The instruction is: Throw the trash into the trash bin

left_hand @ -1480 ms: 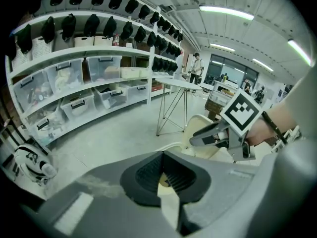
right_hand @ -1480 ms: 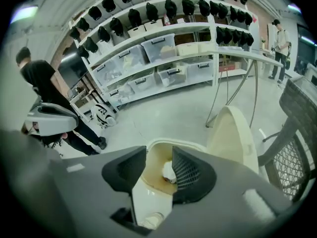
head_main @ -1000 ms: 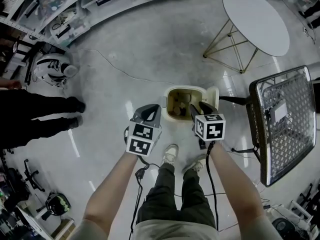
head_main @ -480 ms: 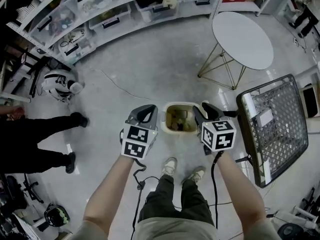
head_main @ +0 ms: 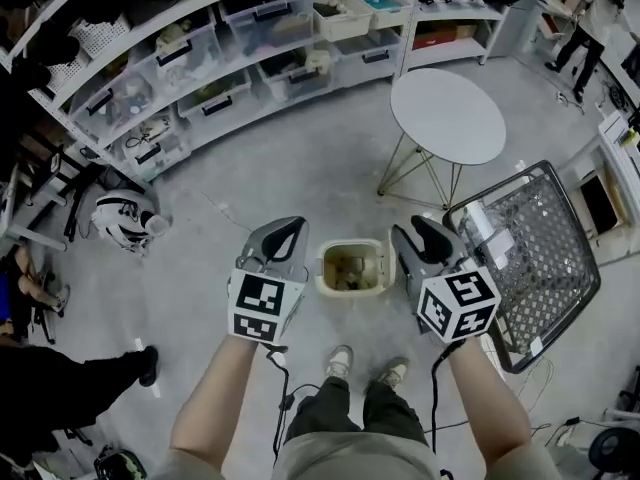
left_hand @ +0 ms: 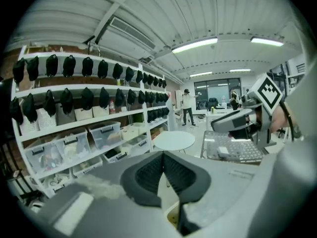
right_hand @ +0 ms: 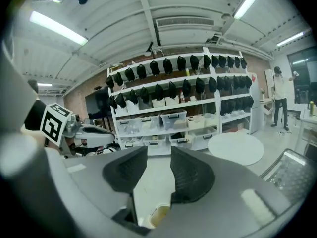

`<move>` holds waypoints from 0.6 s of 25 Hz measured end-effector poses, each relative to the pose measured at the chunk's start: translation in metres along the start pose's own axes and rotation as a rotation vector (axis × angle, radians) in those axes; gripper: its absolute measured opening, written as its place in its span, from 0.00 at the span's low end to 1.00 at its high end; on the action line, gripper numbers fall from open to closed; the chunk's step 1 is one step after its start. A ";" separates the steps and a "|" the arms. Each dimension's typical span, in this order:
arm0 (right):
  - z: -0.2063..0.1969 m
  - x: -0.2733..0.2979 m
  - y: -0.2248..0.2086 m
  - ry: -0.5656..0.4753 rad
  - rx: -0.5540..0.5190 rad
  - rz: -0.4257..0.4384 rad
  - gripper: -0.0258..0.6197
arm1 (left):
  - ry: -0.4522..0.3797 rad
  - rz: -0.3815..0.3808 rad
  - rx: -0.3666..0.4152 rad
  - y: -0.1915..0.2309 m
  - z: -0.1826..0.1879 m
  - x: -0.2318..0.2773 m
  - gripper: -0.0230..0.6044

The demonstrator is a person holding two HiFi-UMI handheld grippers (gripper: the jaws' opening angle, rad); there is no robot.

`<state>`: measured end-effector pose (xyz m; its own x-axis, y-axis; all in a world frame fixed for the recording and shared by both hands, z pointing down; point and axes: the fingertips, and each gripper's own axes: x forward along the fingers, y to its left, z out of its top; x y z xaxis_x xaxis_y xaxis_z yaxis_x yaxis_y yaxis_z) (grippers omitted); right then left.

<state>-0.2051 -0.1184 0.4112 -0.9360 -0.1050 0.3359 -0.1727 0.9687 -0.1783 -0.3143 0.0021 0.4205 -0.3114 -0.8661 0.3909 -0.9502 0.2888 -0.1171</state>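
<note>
Starting closest in, the person's bare forearms reach forward and hold both tools at about the same height, one on each side of the body's midline. The left gripper (head_main: pixel 285 230) has its dark pads pressed together at the tips with nothing between them. The right gripper (head_main: pixel 430 234) shows a narrow gap between its pads, and through that gap only floor and shelving are visible, so it too carries nothing. Their marker cubes face up toward the head camera.

Below and between the two tools, just ahead of the person's shoes (head_main: pixel 340 361), the trash bin (head_main: pixel 350 247) stands on the pale floor with its mouth uncovered. Brownish trash (head_main: pixel 350 271) lies inside it. With both tools empty and the rubbish in the bin, the throw looks finished, and holding the tools high and apart seems a resting pose clear of the bin.

Just right of the bin stands a wire cart (head_main: pixel 540 258). Beyond it is a round white table (head_main: pixel 447 116) on thin gold legs. Farthest off, curved shelves (head_main: pixel 200 78) carry clear storage boxes.
</note>
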 end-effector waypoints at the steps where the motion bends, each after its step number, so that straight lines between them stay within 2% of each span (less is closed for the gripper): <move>1: 0.014 -0.012 0.001 -0.027 -0.007 -0.005 0.28 | -0.029 0.003 0.015 -0.002 0.015 -0.005 0.04; 7: 0.078 -0.092 0.007 -0.161 -0.068 -0.055 0.28 | -0.178 0.024 0.096 -0.022 0.090 -0.046 0.04; 12: 0.117 -0.157 0.004 -0.252 -0.092 -0.099 0.28 | -0.251 0.011 0.125 -0.043 0.132 -0.073 0.04; 15: 0.132 -0.195 0.003 -0.294 -0.110 -0.128 0.27 | -0.282 -0.001 0.115 -0.060 0.148 -0.089 0.04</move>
<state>-0.0635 -0.1247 0.2236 -0.9600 -0.2722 0.0652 -0.2753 0.9603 -0.0457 -0.2313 0.0014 0.2572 -0.2865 -0.9500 0.1242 -0.9404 0.2541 -0.2261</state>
